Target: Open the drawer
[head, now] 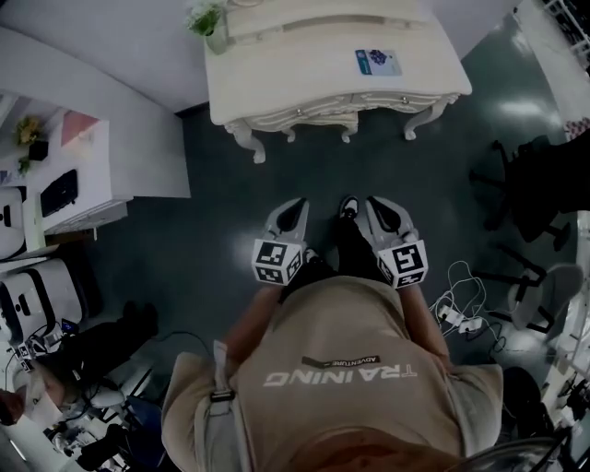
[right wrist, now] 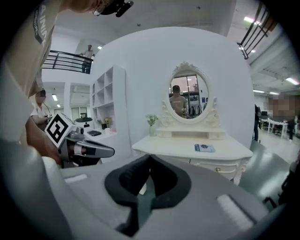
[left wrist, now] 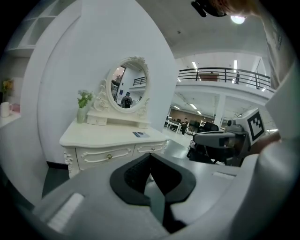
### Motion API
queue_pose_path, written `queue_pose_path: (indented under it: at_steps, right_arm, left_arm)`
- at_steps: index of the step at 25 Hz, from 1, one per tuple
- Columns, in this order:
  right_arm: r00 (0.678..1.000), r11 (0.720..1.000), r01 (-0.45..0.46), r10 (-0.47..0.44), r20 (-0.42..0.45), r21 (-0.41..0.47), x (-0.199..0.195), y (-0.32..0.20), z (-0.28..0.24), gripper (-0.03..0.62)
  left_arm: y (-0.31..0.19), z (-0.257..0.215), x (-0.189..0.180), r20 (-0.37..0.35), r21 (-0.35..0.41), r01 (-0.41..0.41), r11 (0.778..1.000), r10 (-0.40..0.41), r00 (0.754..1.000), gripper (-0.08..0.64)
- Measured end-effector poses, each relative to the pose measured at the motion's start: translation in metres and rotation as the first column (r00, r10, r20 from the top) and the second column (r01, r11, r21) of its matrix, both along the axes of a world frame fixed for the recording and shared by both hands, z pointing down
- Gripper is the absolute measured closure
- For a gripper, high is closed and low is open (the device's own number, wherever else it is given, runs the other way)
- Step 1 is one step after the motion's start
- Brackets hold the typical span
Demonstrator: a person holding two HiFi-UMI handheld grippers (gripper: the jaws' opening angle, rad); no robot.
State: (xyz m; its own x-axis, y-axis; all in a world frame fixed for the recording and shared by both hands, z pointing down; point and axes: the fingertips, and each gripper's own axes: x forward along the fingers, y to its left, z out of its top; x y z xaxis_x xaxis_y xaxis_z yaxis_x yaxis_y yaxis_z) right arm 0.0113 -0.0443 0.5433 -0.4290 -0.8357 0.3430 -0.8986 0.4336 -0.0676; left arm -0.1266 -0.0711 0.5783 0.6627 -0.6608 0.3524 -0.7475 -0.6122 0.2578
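A white dressing table (head: pixel 277 69) stands ahead of me across the dark floor. Two drawers with small knobs sit side by side in its front, the left drawer (left wrist: pixel 105 154) and the right drawer (left wrist: pixel 151 148); both look closed. One drawer (right wrist: pixel 220 168) also shows in the right gripper view. My left gripper (head: pixel 297 206) and right gripper (head: pixel 373 206) are held side by side well short of the table. They point toward it and touch nothing. The left gripper (left wrist: pixel 150 157) has its jaws together and empty. The right gripper (right wrist: pixel 150 159) also stands shut and empty.
On the tabletop are a vase with a green plant (head: pixel 208 22), a blue and white card (head: pixel 378 62) and an oval mirror (right wrist: pixel 188 96). A white shelf unit (head: pixel 69 175) stands at the left. Dark office chairs (head: pixel 535 194) and floor cables (head: pixel 459 309) are at the right.
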Motion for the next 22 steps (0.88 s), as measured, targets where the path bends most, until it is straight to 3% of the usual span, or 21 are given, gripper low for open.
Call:
queue_pose_path:
  at_steps: [4,7,10,15,22]
  right_arm:
    - [0.998,0.998,0.065,-0.065,0.015,0.023,0.013,-0.05,0.004,0.589]
    - [0.993,0.991,0.116,-0.114,-0.032,0.066,0.048,-0.1,-0.009,0.589]
    - [0.99,0.986,0.142,-0.141,-0.023,0.09,0.078,-0.154,-0.014,0.589]
    - [0.984,0.982,0.177,-0.178,0.02,0.061,0.102,-0.204,0.002,0.589]
    - [0.973,0.973,0.23,-0.229,0.036,-0.019,0.104,-0.24,0.033,0.589]
  left_arm:
    - [-0.041,-0.009,0.021,0.069,0.022,0.001,1.0,-0.002,0.998,0.552]
    - [-0.076,-0.019,0.049,0.079,0.02,0.031,0.999,-0.033,0.996,0.552]
    - [-0.122,-0.023,0.066,0.093,0.022,0.079,0.997,-0.08,0.992,0.552]
    - [-0.17,-0.01,0.084,0.115,-0.012,0.156,0.988,-0.153,0.981,0.552]
    - [-0.219,0.014,0.089,0.139,-0.065,0.2,0.978,-0.19,0.972,0.552]
